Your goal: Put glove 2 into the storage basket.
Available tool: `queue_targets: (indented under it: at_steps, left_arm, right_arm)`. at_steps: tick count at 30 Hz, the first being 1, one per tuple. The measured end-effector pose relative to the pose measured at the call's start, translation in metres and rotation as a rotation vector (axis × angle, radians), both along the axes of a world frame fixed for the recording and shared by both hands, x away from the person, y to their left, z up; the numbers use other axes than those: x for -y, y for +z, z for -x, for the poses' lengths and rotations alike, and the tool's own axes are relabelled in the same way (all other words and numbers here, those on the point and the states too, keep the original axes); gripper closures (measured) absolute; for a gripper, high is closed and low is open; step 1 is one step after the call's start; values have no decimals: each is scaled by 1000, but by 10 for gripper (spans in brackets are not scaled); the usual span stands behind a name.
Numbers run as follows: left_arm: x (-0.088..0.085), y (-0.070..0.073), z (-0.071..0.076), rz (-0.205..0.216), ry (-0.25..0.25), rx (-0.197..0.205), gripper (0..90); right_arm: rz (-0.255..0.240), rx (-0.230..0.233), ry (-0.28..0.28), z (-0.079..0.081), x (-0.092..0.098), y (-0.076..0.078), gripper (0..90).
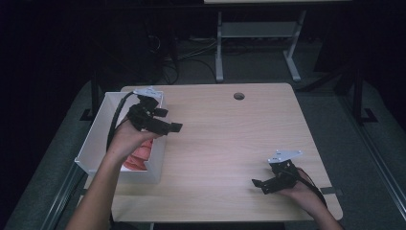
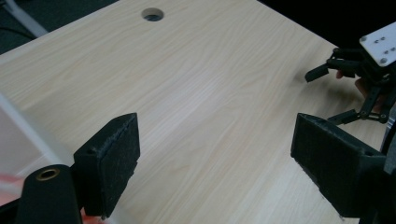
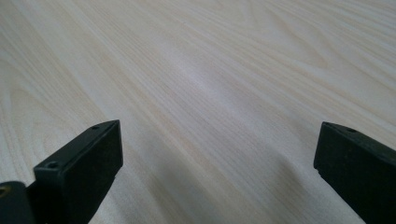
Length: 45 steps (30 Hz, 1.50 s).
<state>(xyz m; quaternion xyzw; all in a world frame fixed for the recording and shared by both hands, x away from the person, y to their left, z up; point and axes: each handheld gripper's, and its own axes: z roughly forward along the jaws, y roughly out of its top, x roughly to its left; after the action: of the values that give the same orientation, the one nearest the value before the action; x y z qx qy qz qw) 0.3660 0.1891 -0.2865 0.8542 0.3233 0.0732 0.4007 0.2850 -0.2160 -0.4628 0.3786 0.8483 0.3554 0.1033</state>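
Observation:
A white box [image 1: 100, 129] stands at the table's left edge with something orange-pink [image 1: 139, 158] lying in it. My left gripper [image 1: 167, 120] hovers over the box's right wall, jaws wide apart with nothing between them [image 2: 215, 163], pointing across the wooden table [image 1: 230, 139]. My right gripper [image 1: 261, 186] rests low near the front right corner, open and empty [image 3: 217, 163], aimed left over bare wood. It also appears far off in the left gripper view [image 2: 336, 93].
A round cable hole [image 1: 239, 96] sits near the table's far edge. A strip of dark tape [image 1: 330, 191] marks the right front edge. Behind the table stand the legs of another desk [image 1: 220, 48] with cables on the floor.

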Motion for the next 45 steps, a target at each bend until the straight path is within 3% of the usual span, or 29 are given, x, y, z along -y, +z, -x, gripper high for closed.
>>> queue_targets:
  at_steps: [7,11,21,29,45]
  left_arm:
    - [34,-17,11,-9,-50,12,152]
    - [44,-26,15,-16,-66,17,152]
    - [74,-67,28,-23,-113,7,152]
    - [87,-92,33,-69,-133,7,151]
    - [100,-134,42,-84,-152,-29,149]
  right_arm:
    - [-2,1,-3,0,0,0,9]
    - [-6,2,-2,0,0,0,9]
    - [-4,4,0,0,0,0,9]
    - [-2,7,1,0,0,-1,9]
    - [1,7,7,0,0,-1,9]
